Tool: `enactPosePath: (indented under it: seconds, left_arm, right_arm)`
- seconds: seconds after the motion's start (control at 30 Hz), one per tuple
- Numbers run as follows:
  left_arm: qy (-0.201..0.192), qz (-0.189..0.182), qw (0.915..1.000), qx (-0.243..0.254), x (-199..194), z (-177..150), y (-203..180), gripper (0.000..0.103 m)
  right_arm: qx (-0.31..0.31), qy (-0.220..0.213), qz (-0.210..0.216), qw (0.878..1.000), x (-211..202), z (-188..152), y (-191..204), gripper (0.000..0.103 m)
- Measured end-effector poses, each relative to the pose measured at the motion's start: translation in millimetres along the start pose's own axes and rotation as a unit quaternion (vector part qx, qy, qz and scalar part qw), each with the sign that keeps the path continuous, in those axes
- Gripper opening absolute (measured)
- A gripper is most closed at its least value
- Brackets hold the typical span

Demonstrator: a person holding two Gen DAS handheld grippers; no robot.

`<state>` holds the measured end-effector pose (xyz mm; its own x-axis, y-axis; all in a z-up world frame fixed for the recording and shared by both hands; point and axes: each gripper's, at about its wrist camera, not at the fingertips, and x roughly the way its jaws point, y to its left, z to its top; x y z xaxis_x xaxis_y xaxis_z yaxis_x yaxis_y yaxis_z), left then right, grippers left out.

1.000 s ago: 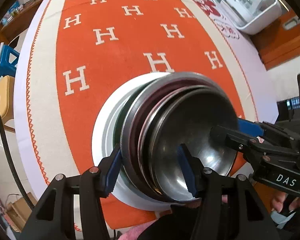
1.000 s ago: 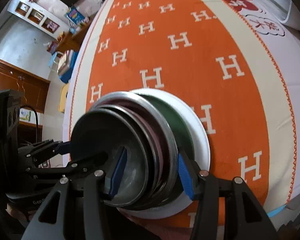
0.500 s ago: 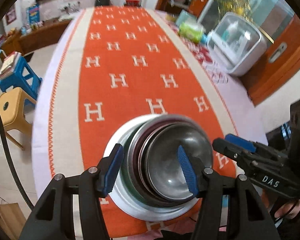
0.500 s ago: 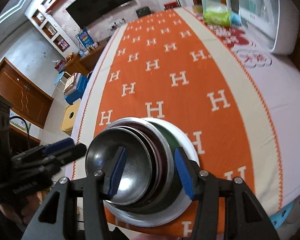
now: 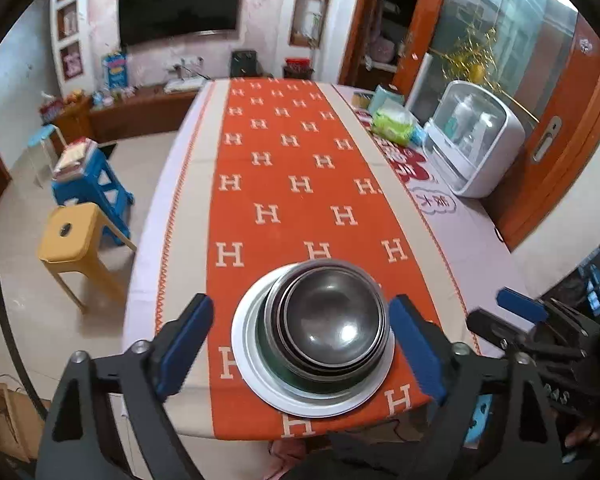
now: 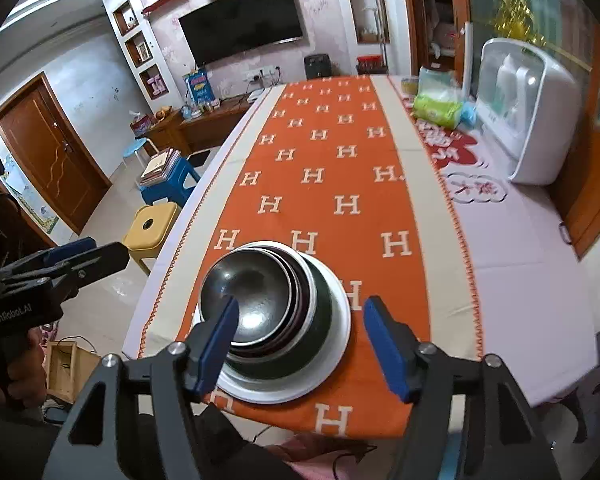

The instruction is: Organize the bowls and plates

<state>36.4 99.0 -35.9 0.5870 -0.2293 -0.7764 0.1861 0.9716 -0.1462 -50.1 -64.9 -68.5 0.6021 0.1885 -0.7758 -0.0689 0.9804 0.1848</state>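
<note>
The stack of bowls and plates sits near the close end of the table (image 5: 472, 240), on the orange runner (image 5: 292, 168) with white H letters. A white plate (image 5: 246, 364) lies at the bottom; on it stands a dark green bowl (image 5: 266, 354), then several nested metal dishes, with a dark steel bowl (image 5: 334, 320) on top, empty and shiny inside.

The left wrist view looks almost straight down into the stack, so the nested rims read as rings. The left gripper (image 5: 302, 346) hangs above it with fingers wide and opening, the stack seen between them but untouched. This view also shows the right gripper (image 5: 512, 312) at the right edge.

The right wrist view sees the stack more from the side: the green bowl's (image 6: 320, 320) wall and the reddish rims above it show here. The right gripper's (image 6: 300, 344) fingers are opening and hold nothing; the left pad overlaps the steel bowl's (image 6: 252, 296) rim in the picture without pressing on it. The other gripper (image 6: 88, 258) shows at the left, and a brown door (image 6: 48, 152) behind it.

Both views show a white lidded box (image 5: 474, 140) with bottles inside at the table's far right, a green packet (image 5: 392, 124) beside it.
</note>
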Motion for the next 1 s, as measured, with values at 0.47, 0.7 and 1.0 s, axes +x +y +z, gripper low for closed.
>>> enactPosePath:
  seconds: [0.47, 0.7, 1.0]
  left_arm:
    - [-0.062, 0.081, 0.9947, -0.013, -35, -28, -42, 0.099]
    - [-0.058, 0.108, 0.9923, -0.016, -34, -37, -46, 0.102]
    - [-0.052, 0.118, 0.9916, -0.014, -32, -39, -48, 0.102]
  right_arm:
    - [-0.001, -0.055, -0.007, 0.998, -47, -17, 0, 0.096]
    - [0.012, -0.022, -0.003, 1.000, -34, -22, -6, 0.101]
    - [0.009, -0.017, 0.002, 1.000, -32, -26, -7, 0.103]
